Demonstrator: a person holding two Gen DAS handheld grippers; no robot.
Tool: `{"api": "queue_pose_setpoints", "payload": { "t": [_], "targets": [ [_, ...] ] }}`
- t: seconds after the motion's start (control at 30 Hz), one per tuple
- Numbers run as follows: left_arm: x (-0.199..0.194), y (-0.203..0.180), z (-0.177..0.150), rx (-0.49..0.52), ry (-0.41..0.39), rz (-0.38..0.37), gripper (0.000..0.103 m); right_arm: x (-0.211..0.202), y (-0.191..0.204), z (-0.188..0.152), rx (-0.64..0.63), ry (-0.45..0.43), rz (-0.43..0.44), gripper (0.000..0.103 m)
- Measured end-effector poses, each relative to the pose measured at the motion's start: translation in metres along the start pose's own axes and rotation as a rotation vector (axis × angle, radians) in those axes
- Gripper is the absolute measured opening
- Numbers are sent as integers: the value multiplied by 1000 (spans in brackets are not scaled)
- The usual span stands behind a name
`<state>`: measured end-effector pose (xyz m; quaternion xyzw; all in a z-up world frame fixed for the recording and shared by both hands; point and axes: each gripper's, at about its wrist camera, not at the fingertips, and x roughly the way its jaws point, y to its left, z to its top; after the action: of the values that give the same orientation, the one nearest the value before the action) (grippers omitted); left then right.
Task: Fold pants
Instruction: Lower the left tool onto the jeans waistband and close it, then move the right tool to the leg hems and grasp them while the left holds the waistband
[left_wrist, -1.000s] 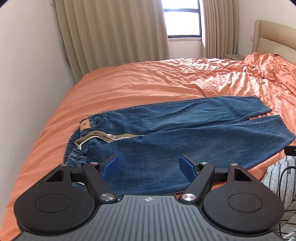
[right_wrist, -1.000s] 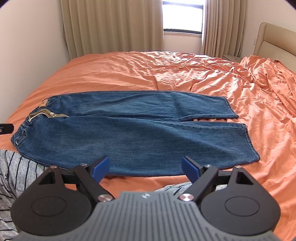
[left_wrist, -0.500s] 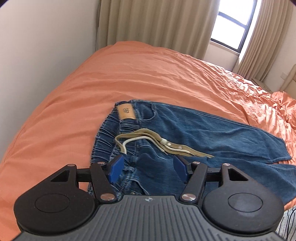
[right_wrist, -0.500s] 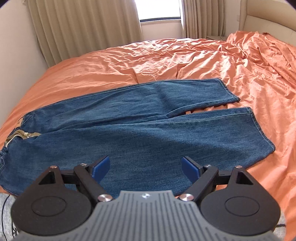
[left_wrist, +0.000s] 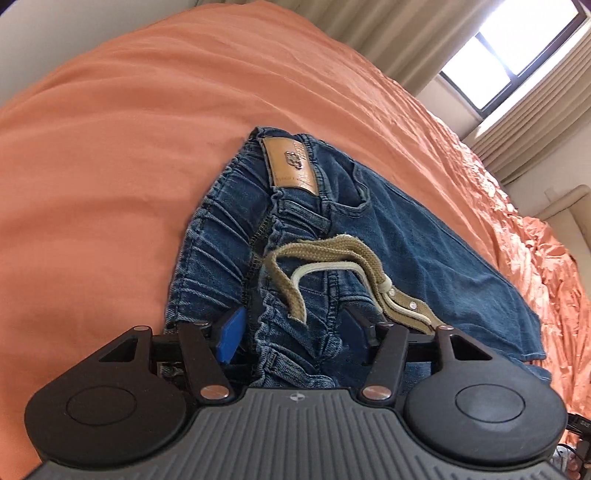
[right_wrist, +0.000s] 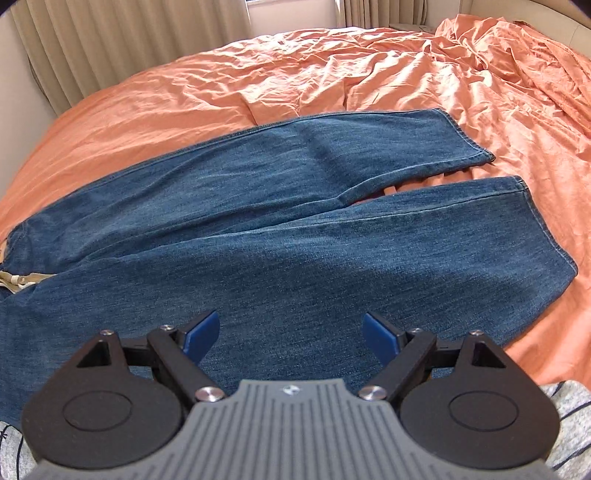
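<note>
Blue jeans (right_wrist: 280, 236) lie flat on an orange bed, legs side by side with the hems to the right. In the left wrist view the elastic waistband (left_wrist: 221, 236) with a tan leather patch (left_wrist: 291, 166) and a beige drawstring (left_wrist: 332, 258) fills the middle. My left gripper (left_wrist: 291, 332) is open, its blue fingers on either side of the near waistband corner, right at the denim. My right gripper (right_wrist: 291, 332) is open and empty, low over the near leg's edge around mid-length.
The orange bedsheet (right_wrist: 406, 77) is wrinkled beyond the jeans and smooth to the left of the waistband (left_wrist: 92, 166). Beige curtains (right_wrist: 122, 40) and a window (left_wrist: 517, 48) stand behind the bed. Grey striped cloth (right_wrist: 569, 417) shows at the near edge.
My left gripper has swung left and dropped to the waistband corner, its fingers now around the denim. My right gripper has come down and forward over the near leg.
</note>
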<state>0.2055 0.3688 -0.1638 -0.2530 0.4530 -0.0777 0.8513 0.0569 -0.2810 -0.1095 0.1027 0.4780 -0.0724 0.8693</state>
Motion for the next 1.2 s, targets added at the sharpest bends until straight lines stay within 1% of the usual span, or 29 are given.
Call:
{"api": "queue_pose_setpoints", "payload": {
  "t": [0.07,0.1,0.13,0.17,0.2,0.23,0.27,0.3,0.33,0.37,0.4,0.43,0.47,0.5,0.53,0.6,0.63,0.7,0.77,0.83,0.93,0.97,1.0,1.07,1.13,1.17,1.2],
  "targets": [
    [-3,3,-2,-7,0,-54,45,6,3,1,-4,18,-10,81],
    [-4,4,-2,-5,11,-82,39,8,5,0,-9,28,-15,81],
    [-3,5,-2,-6,40,-104,36,10,6,-1,-12,35,-20,81],
    [2,6,-1,-12,78,-115,34,12,6,-2,-15,40,-23,81],
    [8,8,-2,-19,116,-90,38,13,6,-3,-16,44,-29,81],
    [12,9,-3,-22,130,-49,39,14,6,-3,-14,46,-35,81],
    [15,9,-5,-28,131,-46,39,14,5,-3,-9,45,-37,81],
    [16,8,-6,-37,121,-47,33,14,4,-3,-5,42,-38,81],
    [14,6,-7,-50,101,-42,29,12,2,-3,-2,39,-42,81],
    [10,4,-7,-71,73,-27,11,12,-1,-3,-1,38,-49,81],
    [4,2,-7,-94,53,-16,11,11,-3,-3,-3,40,-59,81],
    [-5,-3,-7,-100,17,2,11,11,-7,-3,-8,48,-73,81],
    [-15,-11,-6,-86,-15,29,11,10,-10,-3,-13,55,-87,81],
    [-30,-25,-5,-63,-49,83,10,9,-15,-3,-14,58,-101,81],
    [-44,-36,-5,-41,-73,113,10,7,-19,-3,-12,57,-110,81],
    [-71,-54,-2,-19,-100,141,10,2,-29,-3,-3,47,-120,81],
    [-79,-58,0,-9,-103,156,10,-1,-34,-3,3,43,-124,81],
    [-79,-57,1,15,-68,212,10,-6,-42,-4,13,40,-124,81],
    [-59,-46,-4,28,4,299,11,-11,-51,-5,22,45,-117,81],
    [-36,-33,-12,11,46,342,11,-17,-61,-4,29,44,-110,81],
    [-6,-24,-23,31,59,389,11,-26,-75,1,30,48,-112,81],
    [2,-26,-25,59,66,413,13,-30,-82,4,36,59,-113,81],
    [8,-30,-28,97,73,442,21,-34,-88,8,42,67,-112,81],
    [16,-42,-33,179,81,503,28,-45,-101,16,56,72,-98,81],
    [13,-54,-35,250,69,554,40,-60,-113,26,57,64,-89,81],
    [9,-62,-37,303,55,582,52,-67,-118,32,49,59,-86,81],
    [3,-69,-38,348,42,604,58,-75,-123,39,41,53,-83,81]
  ]
}}
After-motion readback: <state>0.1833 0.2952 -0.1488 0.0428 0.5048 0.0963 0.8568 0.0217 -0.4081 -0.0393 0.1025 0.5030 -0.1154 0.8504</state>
